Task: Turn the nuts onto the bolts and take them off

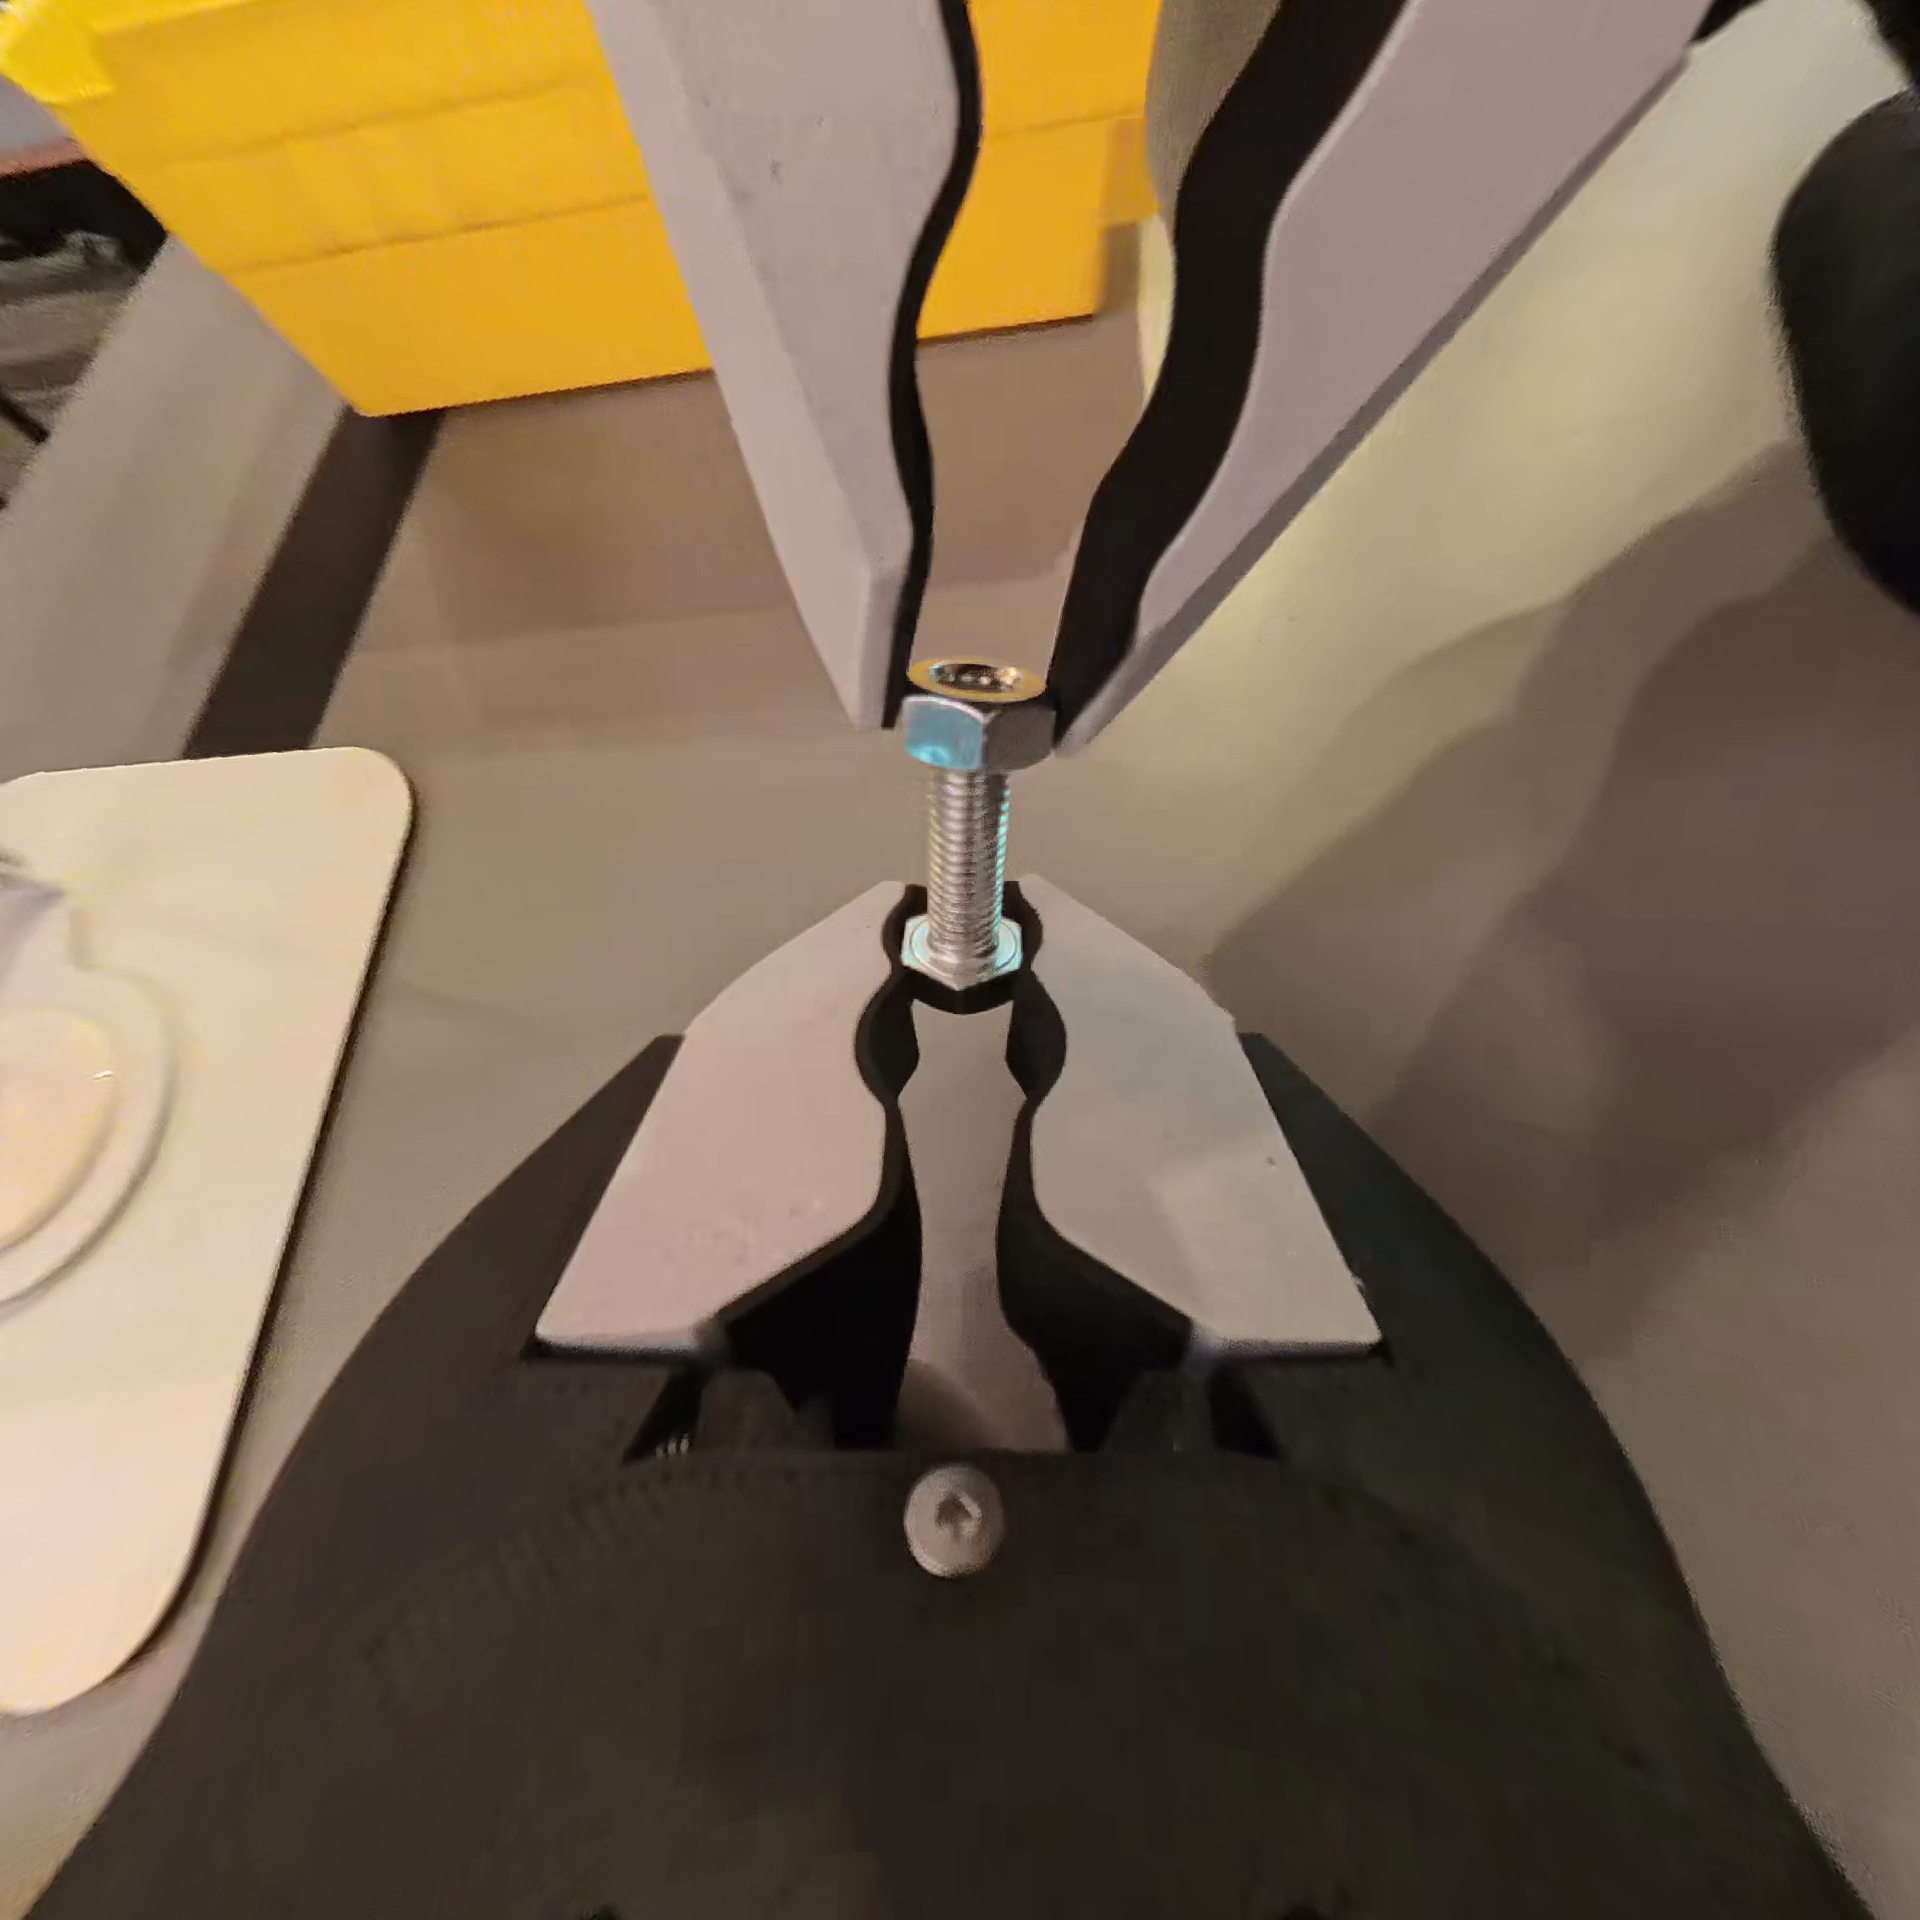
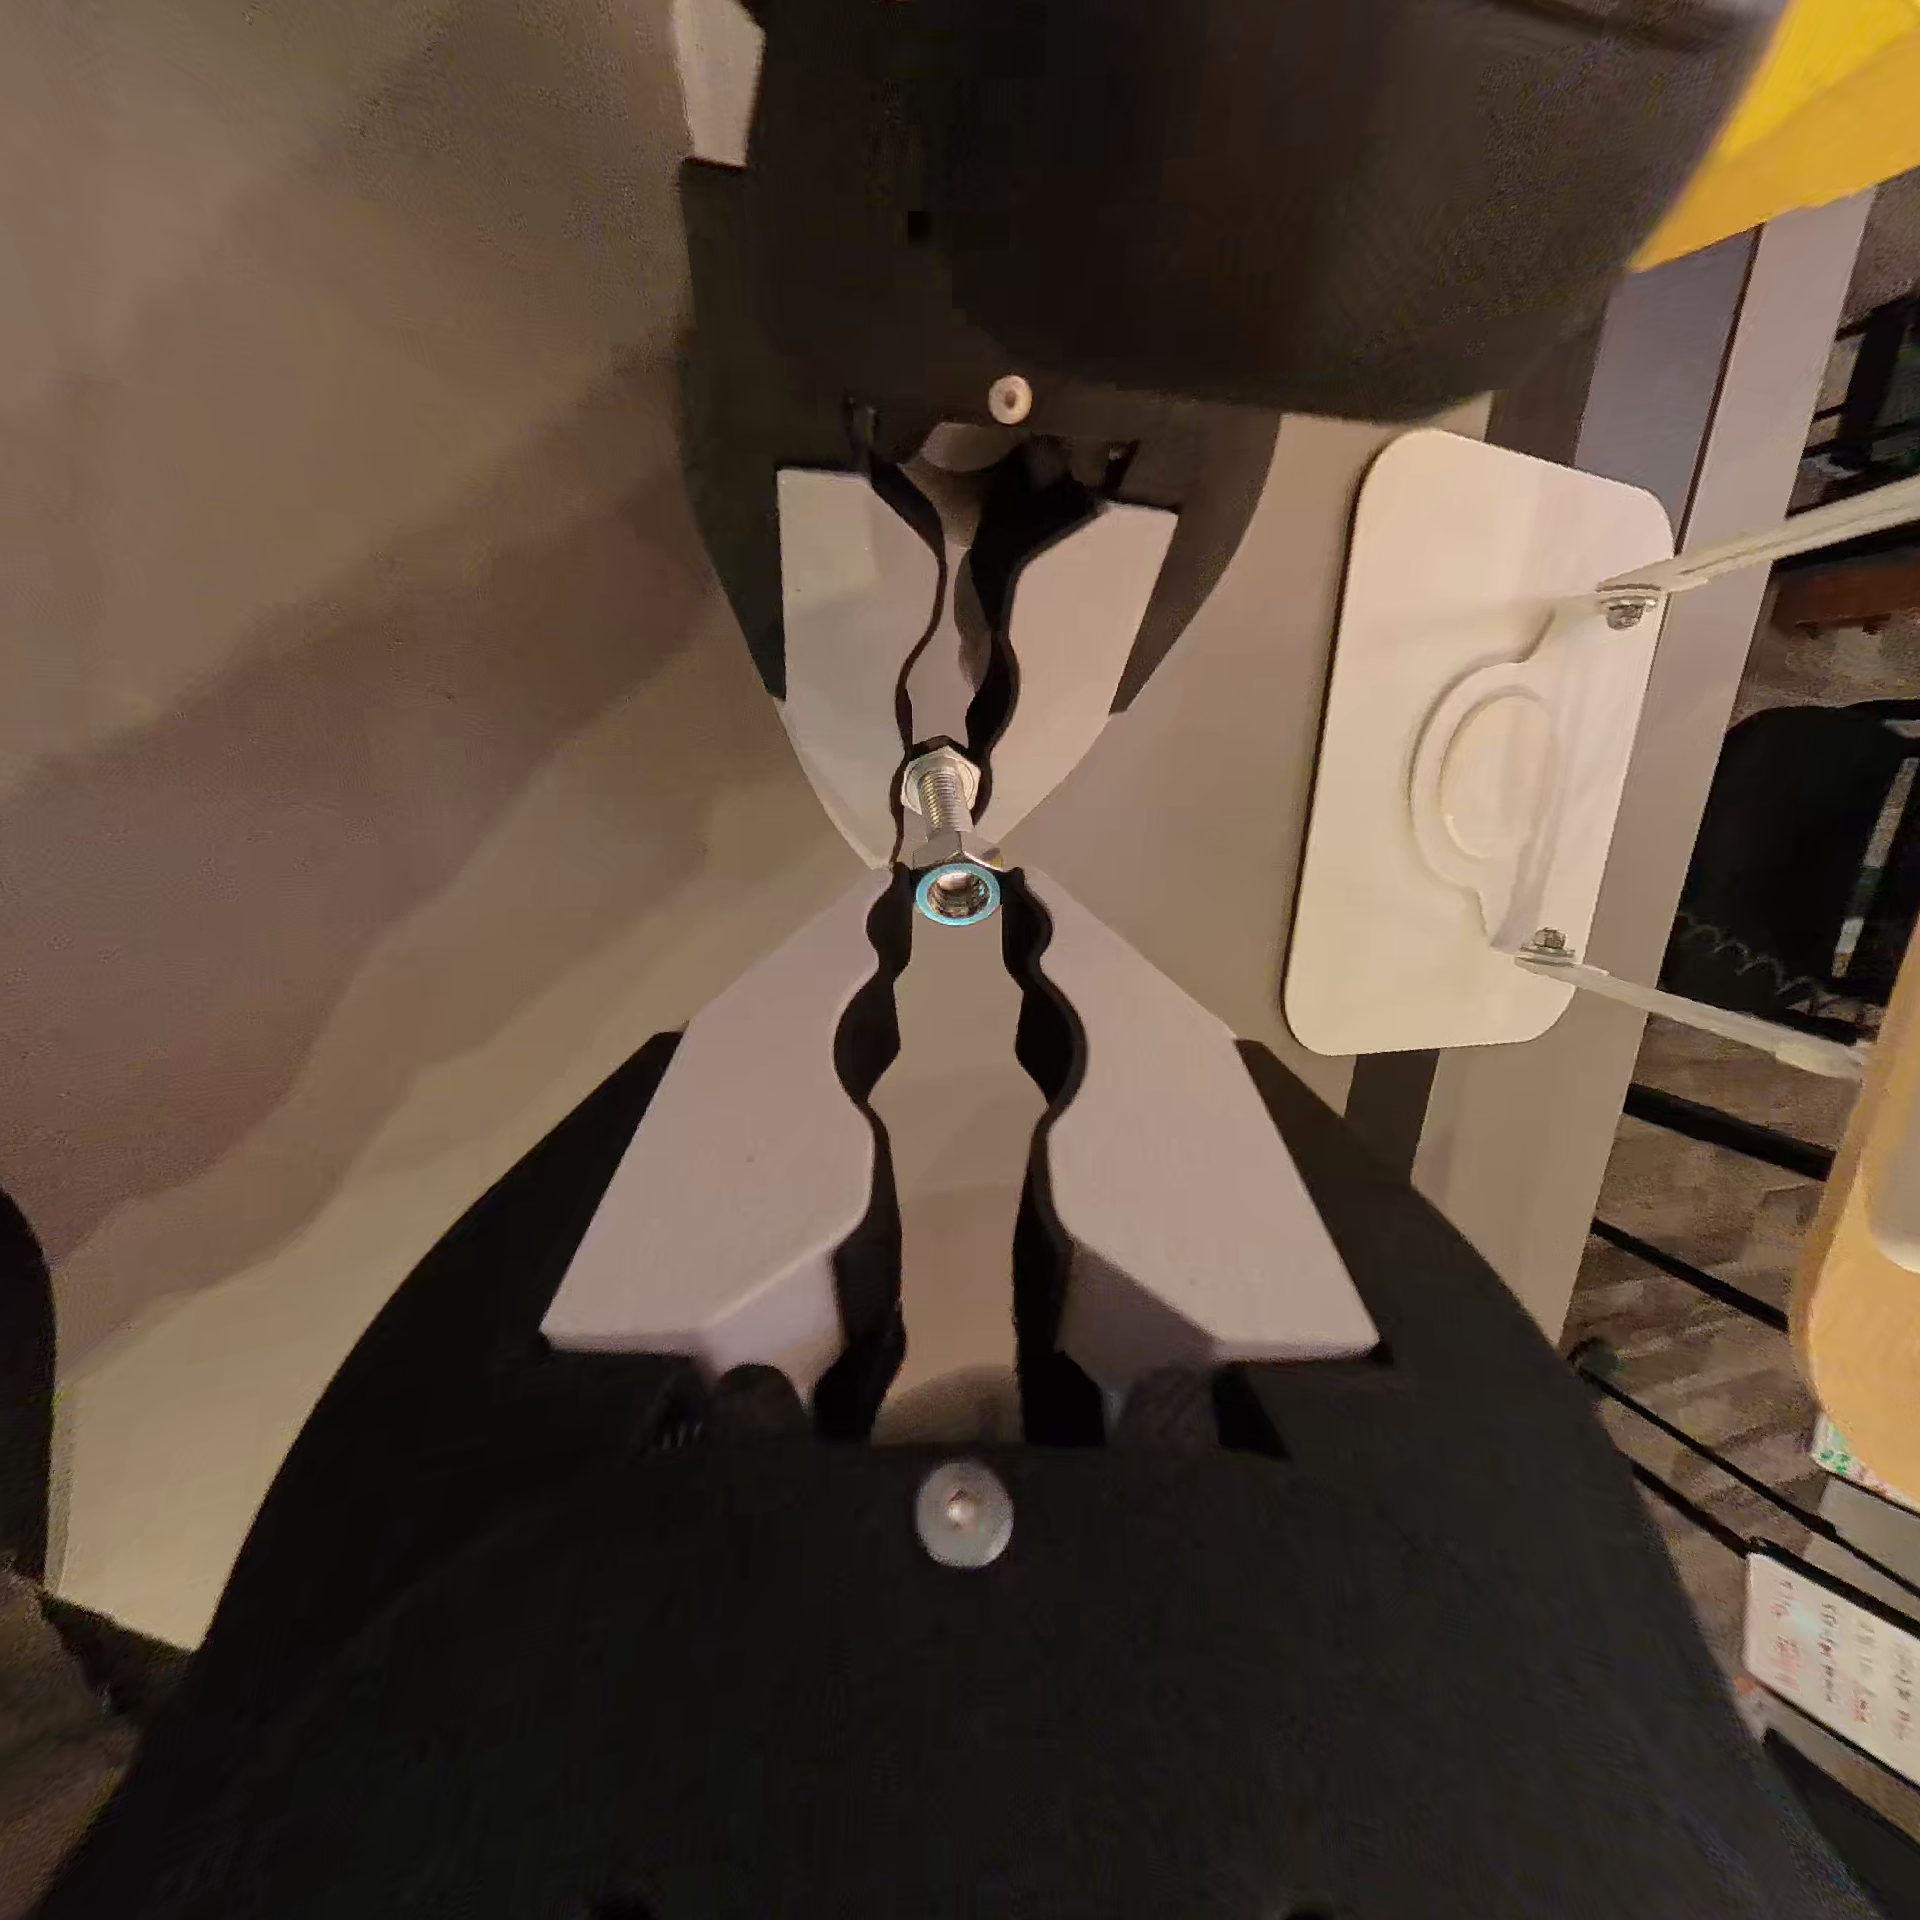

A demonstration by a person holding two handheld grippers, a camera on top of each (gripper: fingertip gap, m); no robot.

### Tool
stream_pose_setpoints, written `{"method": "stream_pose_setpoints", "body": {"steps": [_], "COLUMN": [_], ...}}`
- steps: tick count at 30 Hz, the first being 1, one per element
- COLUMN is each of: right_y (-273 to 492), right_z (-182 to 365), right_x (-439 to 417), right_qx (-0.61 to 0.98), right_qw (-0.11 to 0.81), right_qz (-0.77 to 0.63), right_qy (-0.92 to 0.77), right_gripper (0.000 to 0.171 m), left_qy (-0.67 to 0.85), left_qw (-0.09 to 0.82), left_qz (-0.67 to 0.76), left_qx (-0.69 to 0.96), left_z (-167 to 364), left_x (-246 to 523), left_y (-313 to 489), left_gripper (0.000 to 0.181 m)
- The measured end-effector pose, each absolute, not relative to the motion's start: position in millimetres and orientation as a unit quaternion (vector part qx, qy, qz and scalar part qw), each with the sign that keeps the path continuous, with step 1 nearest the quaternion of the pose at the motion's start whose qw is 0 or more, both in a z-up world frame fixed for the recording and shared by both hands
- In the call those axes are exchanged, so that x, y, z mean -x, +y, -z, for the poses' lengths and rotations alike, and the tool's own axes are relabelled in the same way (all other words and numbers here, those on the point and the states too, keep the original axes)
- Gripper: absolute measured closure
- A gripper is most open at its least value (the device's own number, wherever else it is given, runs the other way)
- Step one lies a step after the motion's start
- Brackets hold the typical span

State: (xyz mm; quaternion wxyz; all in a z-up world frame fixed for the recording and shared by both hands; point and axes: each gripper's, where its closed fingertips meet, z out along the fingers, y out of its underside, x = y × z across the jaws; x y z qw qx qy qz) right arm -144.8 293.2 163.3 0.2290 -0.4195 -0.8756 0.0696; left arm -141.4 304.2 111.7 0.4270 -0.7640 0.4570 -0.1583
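The bolt [image 1: 961, 878] hung in the air between the two grippers, clear of the table [image 1: 644, 582], its threaded shank bare from one end to the other. The left gripper [image 1: 961, 961] had its jaws closed tight on the bolt's hex head, at the near end in the left wrist view. The right gripper [image 2: 956, 896] was closed on the nut [image 1: 977, 717], which sat at the far tip of the shank with only the first threads engaged.

The table was a plain pale beige top with soft shadows across it. A white rounded board [image 1: 187, 1039] lay flat on it to the left, carrying a clear moulded plastic piece [image 1: 62, 1101]. A yellow box [image 1: 468, 208] stood at the far side.

The right wrist view looked straight down the nut's [image 2: 954, 891] threaded bore, with the bolt [image 2: 940, 800] foreshortened behind it and the left gripper [image 2: 940, 774] facing from beyond. That view alone showed the white board's [image 2: 1455, 748] two screwed metal strips [image 2: 1756, 545], the table edge, and dark shelving and flooring beyond at the right. The left wrist view alone gave the shank's full length and the nut's side flats
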Motion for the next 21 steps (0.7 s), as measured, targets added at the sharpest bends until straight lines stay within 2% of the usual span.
{"method": "stream_pose_setpoints", "body": {"steps": [1,8,15,21], "right_y": [291,273,263,268], "right_z": [-163,-158,-153,-157], "right_x": [144,140,138,141], "right_qx": [0.415,0.382,0.371,0.405], "right_qw": [0.227,0.200,0.181,0.189], "right_qz": [-0.064,-0.035,-0.001,-0.043], "right_qy": [-0.879,-0.902,-0.911,-0.894], "right_gripper": [0.156,0.156,0.156,0.156], "left_qy": [0.459,0.492,0.518,0.505], "left_qw": [0.422,0.367,0.338,0.366], "left_qz": [0.171,0.233,0.221,0.207], "left_qx": [0.763,0.755,0.754,0.753], "left_z": [-111,-105,-100,-106], "left_x": [140,133,136,139], "left_y": [301,275,265,275], "left_gripper": [0.167,0.167,0.167,0.167]}}
